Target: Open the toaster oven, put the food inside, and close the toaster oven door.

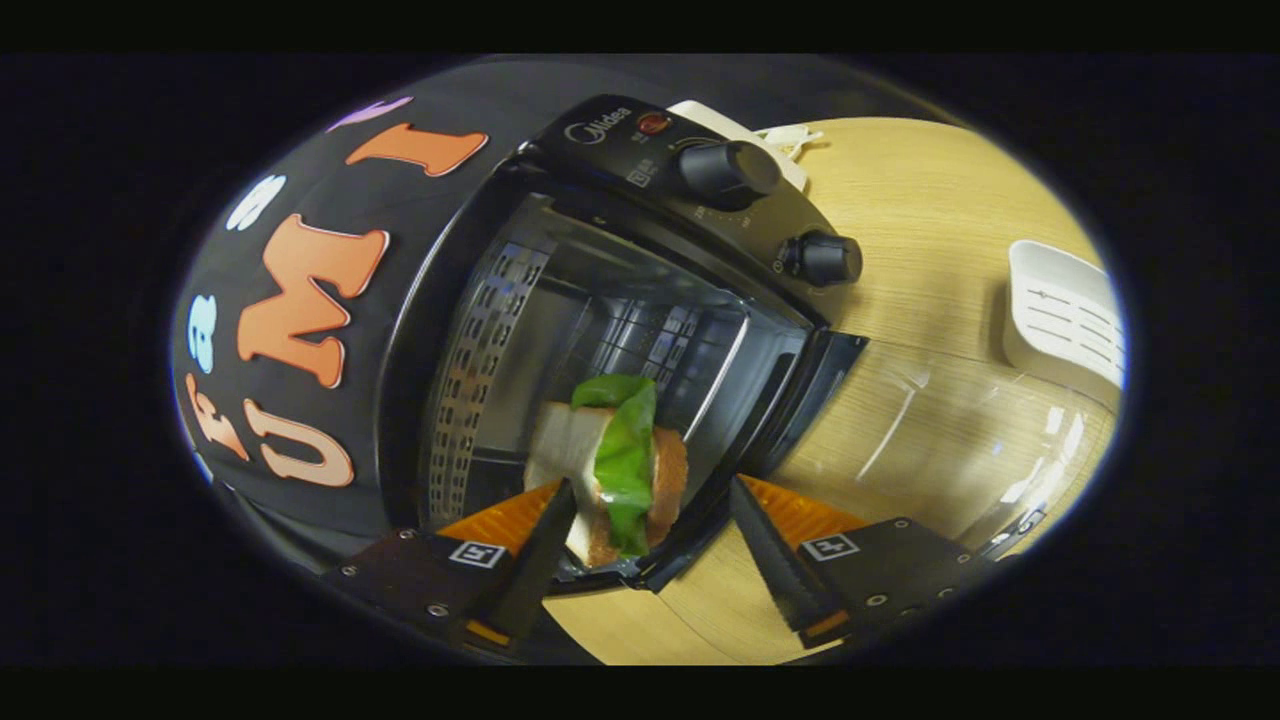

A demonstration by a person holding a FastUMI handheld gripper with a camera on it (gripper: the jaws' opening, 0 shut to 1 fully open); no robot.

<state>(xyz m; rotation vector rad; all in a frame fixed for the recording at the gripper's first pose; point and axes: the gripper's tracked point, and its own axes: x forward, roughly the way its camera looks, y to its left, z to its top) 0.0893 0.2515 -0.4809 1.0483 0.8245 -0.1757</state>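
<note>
The toaster oven (pixel 640 330) bears the brand name "Midea" with a round logo mark on its control panel (pixel 720 200), just beside the red indicator lamp (pixel 652 123). Small print and scale figures surround the two knobs on the same panel; they are too small to read. Each gripper (pixel 650 540) finger carries a square black-and-white marker tag (pixel 477 553); these bear no readable text.

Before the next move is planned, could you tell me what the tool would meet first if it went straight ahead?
Most likely the sandwich inside the open toaster oven; it sits just ahead, between the open tool's fingers, though depth is hard to judge.
</note>
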